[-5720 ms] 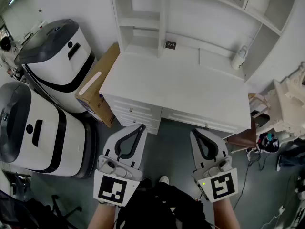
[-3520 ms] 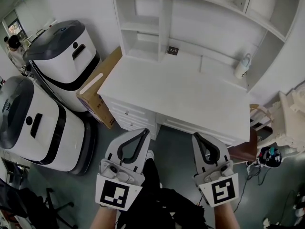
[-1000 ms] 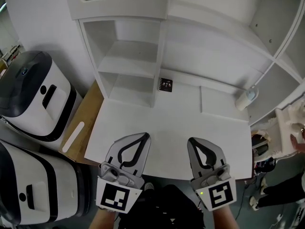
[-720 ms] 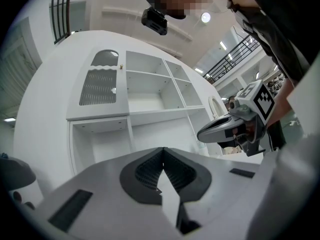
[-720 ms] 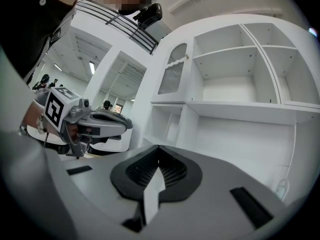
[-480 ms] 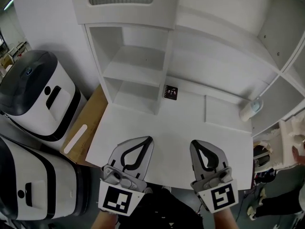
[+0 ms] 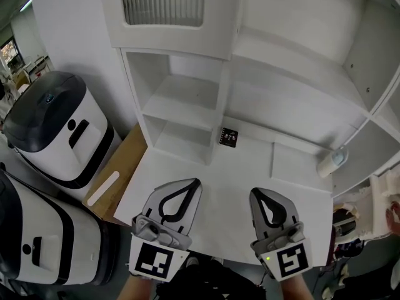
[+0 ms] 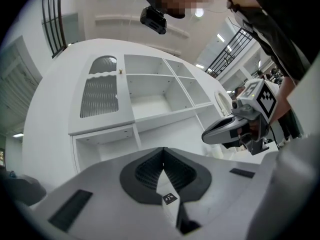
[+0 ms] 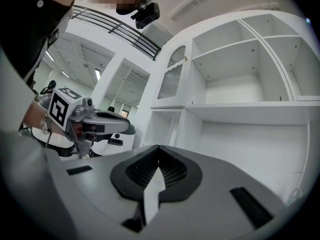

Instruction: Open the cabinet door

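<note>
The cabinet door (image 7: 164, 5) is white with a ribbed glass pane and stands closed at the top left of the white hutch. In the left gripper view the door (image 8: 100, 91) carries a small knob (image 8: 120, 71) on its right edge; the right gripper view shows the same door (image 9: 172, 80) and knob (image 9: 185, 59). My left gripper (image 7: 194, 182) and right gripper (image 7: 255, 192) hover side by side over the desk's front edge, well below the door. Both are shut with nothing in them. Each gripper view shows the other gripper beside it.
The white desk top (image 7: 187, 174) lies under the grippers, with open shelves (image 7: 181, 105) beneath the door. A small black card (image 7: 229, 137) and a white object (image 7: 330, 161) stand at the back. Two white-and-black machines (image 7: 56, 127) and a cardboard box (image 7: 115, 177) stand left.
Both grippers have come up and forward over the desk, still shut. The hutch looks nearer, and more of the ribbed door shows at the top.
</note>
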Demonstrator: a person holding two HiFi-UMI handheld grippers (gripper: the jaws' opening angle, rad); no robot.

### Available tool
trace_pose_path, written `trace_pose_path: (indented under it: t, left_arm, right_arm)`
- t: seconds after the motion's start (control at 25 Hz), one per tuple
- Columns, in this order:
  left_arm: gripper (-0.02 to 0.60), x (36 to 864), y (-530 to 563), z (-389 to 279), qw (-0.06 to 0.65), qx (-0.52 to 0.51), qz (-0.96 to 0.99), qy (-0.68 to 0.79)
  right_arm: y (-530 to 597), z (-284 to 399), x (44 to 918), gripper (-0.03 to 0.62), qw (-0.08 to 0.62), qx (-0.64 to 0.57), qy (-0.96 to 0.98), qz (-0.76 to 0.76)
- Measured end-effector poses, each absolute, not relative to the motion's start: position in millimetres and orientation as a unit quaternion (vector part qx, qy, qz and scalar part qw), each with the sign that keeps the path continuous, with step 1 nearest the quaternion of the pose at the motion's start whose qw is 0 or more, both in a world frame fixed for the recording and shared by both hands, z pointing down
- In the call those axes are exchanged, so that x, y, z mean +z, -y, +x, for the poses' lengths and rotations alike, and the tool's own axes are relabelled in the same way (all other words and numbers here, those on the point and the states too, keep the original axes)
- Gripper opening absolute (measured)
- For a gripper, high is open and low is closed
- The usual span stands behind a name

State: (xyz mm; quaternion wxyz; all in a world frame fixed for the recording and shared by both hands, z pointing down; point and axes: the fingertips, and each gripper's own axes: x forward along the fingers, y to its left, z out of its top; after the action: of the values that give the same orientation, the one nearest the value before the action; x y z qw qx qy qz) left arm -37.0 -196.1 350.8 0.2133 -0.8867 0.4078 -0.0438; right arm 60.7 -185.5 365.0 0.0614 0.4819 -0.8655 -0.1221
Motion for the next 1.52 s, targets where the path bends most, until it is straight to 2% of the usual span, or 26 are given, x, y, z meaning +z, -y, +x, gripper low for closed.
trace_pose_path:
  t: [0.52,1.52]
  left_arm:
    - [0.000,316,215,-22,0.237,-0.027,-0.871,-0.429]
    - [0.000,246,250,-15,0.299,-0.005,-0.841,-0.452]
  right_arm:
    - [209,80,328,0.003,0.039,-0.162,0.865,0.473]
    - [246,74,254,0.003,0.007,-0.237,0.870,0.432]
